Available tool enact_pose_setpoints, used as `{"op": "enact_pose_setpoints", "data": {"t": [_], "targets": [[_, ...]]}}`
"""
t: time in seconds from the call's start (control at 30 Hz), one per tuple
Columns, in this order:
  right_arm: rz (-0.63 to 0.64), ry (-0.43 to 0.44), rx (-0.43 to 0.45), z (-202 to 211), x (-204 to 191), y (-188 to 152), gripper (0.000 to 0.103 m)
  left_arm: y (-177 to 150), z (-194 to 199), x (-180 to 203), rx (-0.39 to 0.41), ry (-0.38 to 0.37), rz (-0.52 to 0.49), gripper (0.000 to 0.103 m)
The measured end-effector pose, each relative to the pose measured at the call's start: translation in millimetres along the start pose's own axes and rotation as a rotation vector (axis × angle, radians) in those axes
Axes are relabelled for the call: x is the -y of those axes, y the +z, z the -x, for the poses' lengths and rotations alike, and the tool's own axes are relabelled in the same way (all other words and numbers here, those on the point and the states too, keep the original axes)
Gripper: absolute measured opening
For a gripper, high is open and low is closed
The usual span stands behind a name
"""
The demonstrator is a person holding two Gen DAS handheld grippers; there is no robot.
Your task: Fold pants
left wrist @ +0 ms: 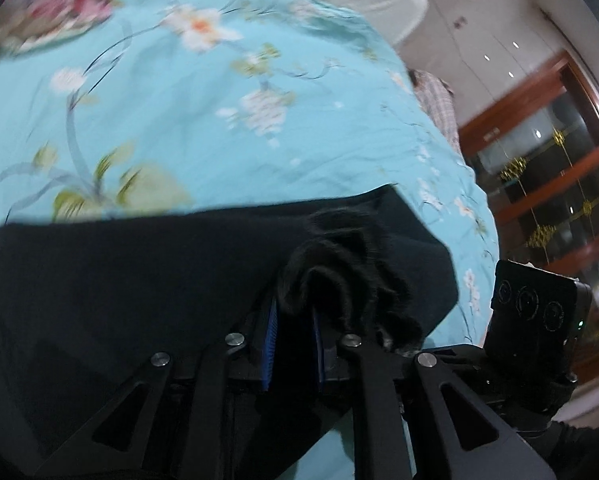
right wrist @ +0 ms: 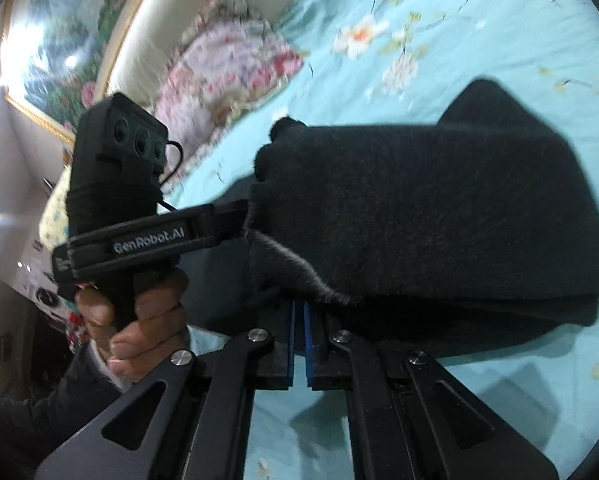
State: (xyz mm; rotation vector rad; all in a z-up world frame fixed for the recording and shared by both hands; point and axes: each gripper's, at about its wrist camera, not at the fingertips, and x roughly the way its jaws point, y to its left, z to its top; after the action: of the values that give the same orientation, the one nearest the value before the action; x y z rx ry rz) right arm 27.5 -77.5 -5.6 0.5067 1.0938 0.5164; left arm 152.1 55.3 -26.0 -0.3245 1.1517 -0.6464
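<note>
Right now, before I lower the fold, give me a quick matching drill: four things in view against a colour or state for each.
Things:
1. pants
2. bedspread
3. left gripper
4. pillow

Descriptions:
A. turquoise with a flower print
B. pink floral, by the headboard
C. black and fuzzy, folded over
D. shut on a bunched edge of dark cloth

Pairs: 1-C, 2-A, 3-D, 4-B

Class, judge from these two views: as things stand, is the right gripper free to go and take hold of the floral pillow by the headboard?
Probably not yet. The right gripper is shut on the black pants, whose bulk lies between it and the floral pillow.
</note>
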Motion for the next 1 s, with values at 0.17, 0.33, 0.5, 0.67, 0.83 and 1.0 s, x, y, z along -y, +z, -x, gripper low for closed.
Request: {"op": "enact_pose_setpoints", "data": {"t": [0.17,0.33,0.5,0.67,0.83,1.0], "targets": [[0.003,-0.035,-0.036,-13,5,-3,0.005,-17,19,-18,0.054,0.015,0.072,0.016],[0.036,-0.038,-0.044,-8,-6,-2,0.029,-34,48,-27,0.125,0.062,0.125,0.026],[0.121,0.004,-0.015,1,-35,-4,0.056,-63,85,-44,0.215,0.087,0.221,0.031],[0.178,0.031,-0.014,-1,-58,1,0.056,-102,131,-69,0.316,0.091,0.343,0.031],[0.212,0.047,-0.027,-13,-75,6,0.056,-135,168,-95,0.390,0.129,0.445,0.032],[0.272,0.055,-0.062,-32,-103,12,0.056,-159,198,-121,0.456,0.160,0.542,0.046]]}}
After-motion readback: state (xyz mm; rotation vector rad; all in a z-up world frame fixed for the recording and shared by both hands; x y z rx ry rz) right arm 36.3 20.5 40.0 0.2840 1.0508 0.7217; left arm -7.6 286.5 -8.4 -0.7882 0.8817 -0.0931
